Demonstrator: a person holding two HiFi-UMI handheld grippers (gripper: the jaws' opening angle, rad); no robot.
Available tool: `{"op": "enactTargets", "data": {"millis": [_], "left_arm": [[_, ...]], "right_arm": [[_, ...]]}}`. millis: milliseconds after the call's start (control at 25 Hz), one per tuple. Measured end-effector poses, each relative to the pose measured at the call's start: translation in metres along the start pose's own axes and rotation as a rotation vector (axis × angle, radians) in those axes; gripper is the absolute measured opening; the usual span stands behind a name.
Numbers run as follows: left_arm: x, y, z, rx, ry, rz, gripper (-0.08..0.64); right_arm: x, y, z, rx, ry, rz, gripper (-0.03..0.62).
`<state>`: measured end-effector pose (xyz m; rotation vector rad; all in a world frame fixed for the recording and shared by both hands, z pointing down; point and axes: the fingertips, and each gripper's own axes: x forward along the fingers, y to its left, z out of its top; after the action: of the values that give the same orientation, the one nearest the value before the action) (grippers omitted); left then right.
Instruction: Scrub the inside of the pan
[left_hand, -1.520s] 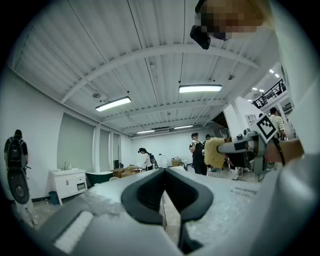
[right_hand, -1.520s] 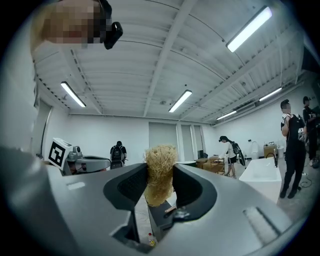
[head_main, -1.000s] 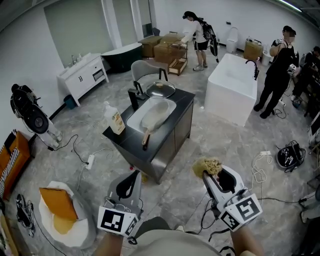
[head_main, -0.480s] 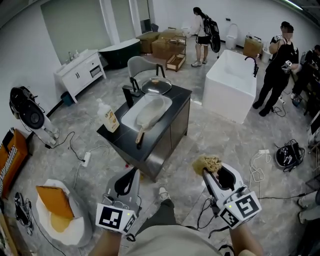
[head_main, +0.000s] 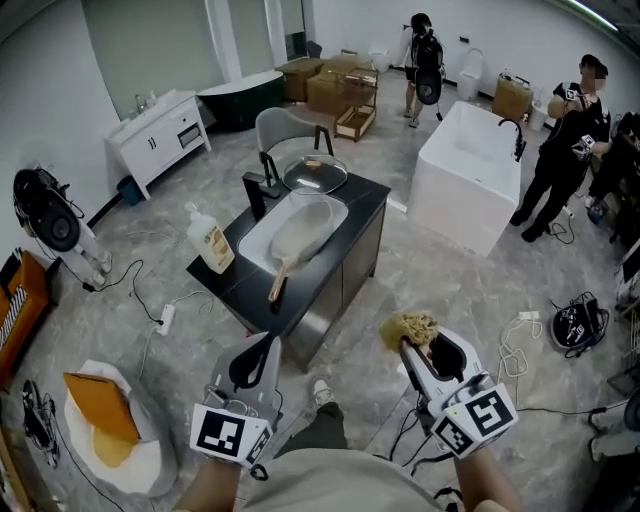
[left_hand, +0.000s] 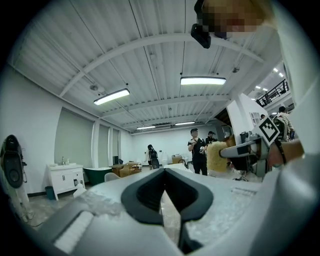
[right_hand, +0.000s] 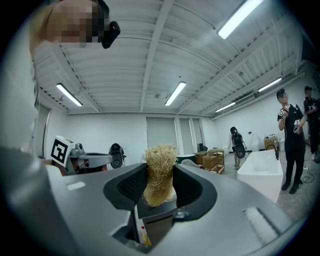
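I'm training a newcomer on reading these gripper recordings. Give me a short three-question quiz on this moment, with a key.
1. True or false: the left gripper is shut with nothing between its jaws.
2. What does the right gripper hold? A: a brush. B: a fibrous scrubber. C: a spoon.
3. In a few words: where does the pan lie?

Key: 1 true. 2 B; the jaws are clamped on it. 3 In the sink set into the black counter, apart from both grippers.
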<state>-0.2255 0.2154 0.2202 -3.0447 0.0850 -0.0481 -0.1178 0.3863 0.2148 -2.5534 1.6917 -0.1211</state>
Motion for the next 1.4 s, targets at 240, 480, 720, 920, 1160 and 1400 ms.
{"op": "enactTargets", "data": {"millis": [240,480,720,920,1160,1400], "left_arm": [[0.045,0.046,-0.007,-0.016,0.013,-0.01,0.002],[0.108,0.104,-0.022,-0.061,0.049,-0.018,0.002],[0.162,0.157,-0.029,-0.158,0.027,-0.03,0.002],[0.198,0.196,-0.044,-0.142,0.063,-0.006,0.002],[0.213,0.215,-0.039,-0.157,0.098,0.068,0.002],[0.231,0.231,-0.05,-0.17,0.121,0.16,0.002]], "right_arm": [[0.065,-0.02,0.003,0.001,0.026,0.008,0.16],[0.144,-0.05,0.013,-0.017,0.07,0.0,0.16],[0.226,-0.077,0.016,-0.016,0.105,0.019,0.161],[0.285,-0.093,0.011,-0.037,0.13,0.047,0.161],[0.324,-0.104,0.015,-0.036,0.167,0.12,0.161],[0.368,-0.123,0.003,-0.038,0.2,0.217,0.161]]}}
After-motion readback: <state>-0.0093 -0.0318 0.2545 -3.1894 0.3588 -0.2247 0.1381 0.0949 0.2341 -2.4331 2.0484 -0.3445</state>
